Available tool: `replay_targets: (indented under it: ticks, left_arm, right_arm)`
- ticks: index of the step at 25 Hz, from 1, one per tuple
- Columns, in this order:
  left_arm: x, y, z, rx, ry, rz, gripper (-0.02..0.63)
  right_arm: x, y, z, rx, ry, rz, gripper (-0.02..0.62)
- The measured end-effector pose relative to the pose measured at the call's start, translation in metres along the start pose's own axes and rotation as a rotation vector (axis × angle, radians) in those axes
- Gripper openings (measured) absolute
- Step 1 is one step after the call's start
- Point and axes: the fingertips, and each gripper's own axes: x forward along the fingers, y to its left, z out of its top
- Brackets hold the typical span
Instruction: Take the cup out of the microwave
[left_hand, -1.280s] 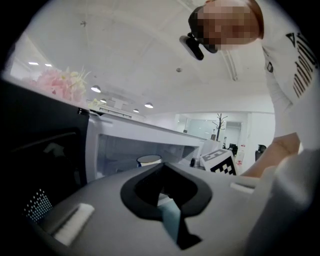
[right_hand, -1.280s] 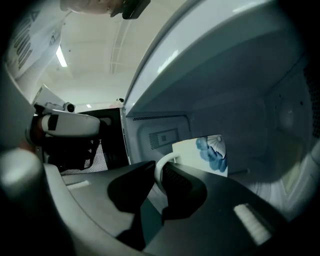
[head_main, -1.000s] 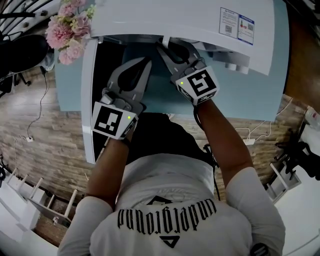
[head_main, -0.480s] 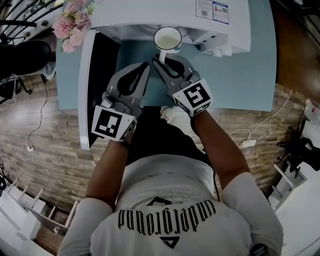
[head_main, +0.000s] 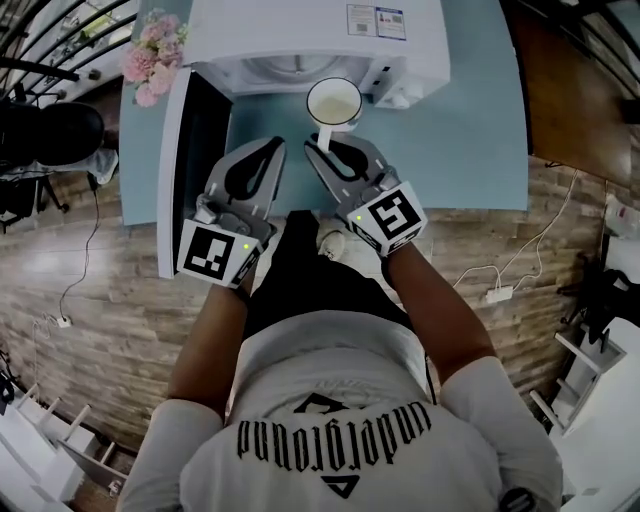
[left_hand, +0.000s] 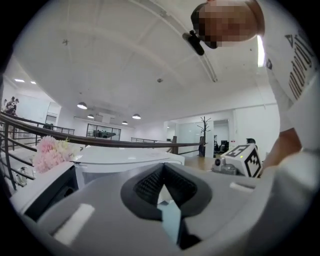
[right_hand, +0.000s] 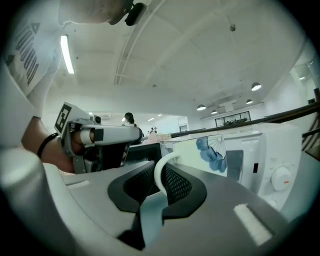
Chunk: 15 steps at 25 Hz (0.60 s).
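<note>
Your right claw (head_main: 324, 146) is clamped on the handle (right_hand: 159, 172) of the cup (head_main: 334, 103), with the white loop pinched between the 2 dark pads. Your left claw (head_main: 272, 150) is closed and empty; its 2 pads meet at the tips with nothing between them. It sits just beside the right claw, on the left, and is apart from the cup.

There is 1 cup. It is white, with a blue print on its side in the right gripper view (right_hand: 212, 150). It is outside the microwave (head_main: 300, 30), over the teal counter (head_main: 470, 140), just in front of the oven's open mouth. You cannot tell from these views whether its base touches the counter.

There is 1 microwave, white, at the back of the counter. Its 1 door (head_main: 175, 170) is swung fully open to the left and juts out past the counter's front edge, close beside your left claw. 1 bunch of pink flowers (head_main: 155, 55) stands at the counter's back left corner, behind the door's hinge side. Each of your 2 claws carries 1 marker cube, near your wrists. Beyond the counter lies a wooden floor (head_main: 90, 290) with a thin cable trailing over it.
</note>
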Motion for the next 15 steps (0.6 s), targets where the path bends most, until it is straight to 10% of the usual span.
replay_targets:
  ticks: [15]
  left_arm:
    - [-0.013,-0.093,0.109,0.081,-0.066,-0.232,0.049]
  right_arm:
    - [-0.128,0.027,0.148,-0.064,-0.164,-0.077,0.049]
